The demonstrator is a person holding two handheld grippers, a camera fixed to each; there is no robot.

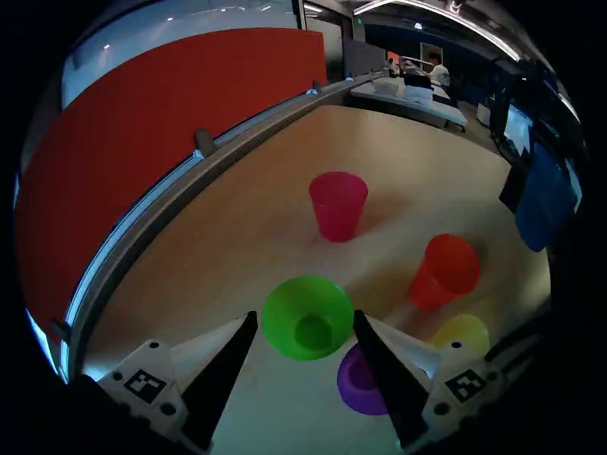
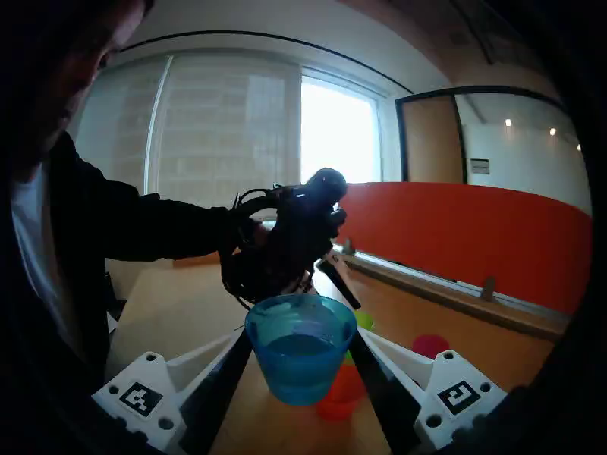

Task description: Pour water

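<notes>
The right gripper (image 2: 301, 335) clamps the water-filled blue cup (image 2: 300, 368); tilted off-line, it could spill beside the green cup (image 1: 307, 327), which the left gripper (image 1: 305, 315) brackets, contact unclear.

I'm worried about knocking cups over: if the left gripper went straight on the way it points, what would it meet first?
The green cup, which sits between the fingertips of the left gripper; the pink cup lies farther beyond. How much gap remains is unclear.
</notes>
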